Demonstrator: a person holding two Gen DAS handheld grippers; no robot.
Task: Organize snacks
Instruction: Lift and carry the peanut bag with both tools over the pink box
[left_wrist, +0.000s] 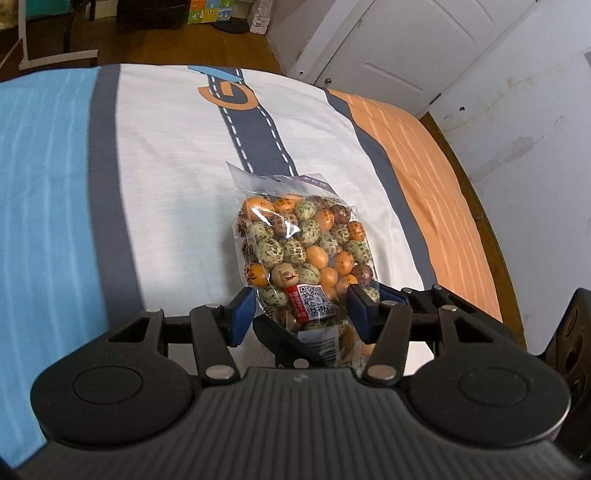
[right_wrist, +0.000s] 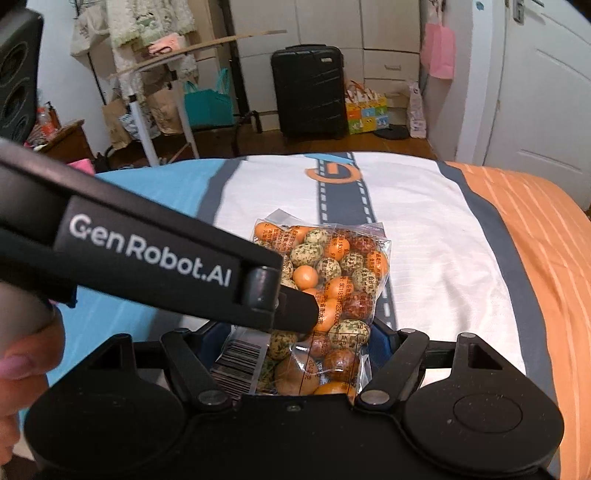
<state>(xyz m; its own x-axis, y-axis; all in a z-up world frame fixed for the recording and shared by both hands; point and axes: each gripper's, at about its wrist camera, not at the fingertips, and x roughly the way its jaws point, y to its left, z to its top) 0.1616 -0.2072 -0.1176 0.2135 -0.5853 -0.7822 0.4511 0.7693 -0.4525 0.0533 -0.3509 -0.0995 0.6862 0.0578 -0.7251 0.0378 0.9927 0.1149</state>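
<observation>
A clear snack bag (left_wrist: 303, 251) full of round orange, green-speckled and brown balls lies on the bed's white sheet (left_wrist: 166, 147). My left gripper (left_wrist: 301, 314) has its blue pads on both sides of the bag's near end, touching it. In the right wrist view the same bag (right_wrist: 332, 280) sits between my right gripper's blue pads (right_wrist: 295, 343), which press its sides. The left gripper's black body (right_wrist: 147, 251) crosses this view from the left, its tip over the bag. A hand (right_wrist: 22, 354) shows at the left edge.
The bedspread has a blue band (left_wrist: 44, 184) on the left, an orange band (left_wrist: 424, 184) on the right and a grey road print. Beyond the bed stand a black suitcase (right_wrist: 310, 92), bags, a rack and white doors (left_wrist: 406, 44).
</observation>
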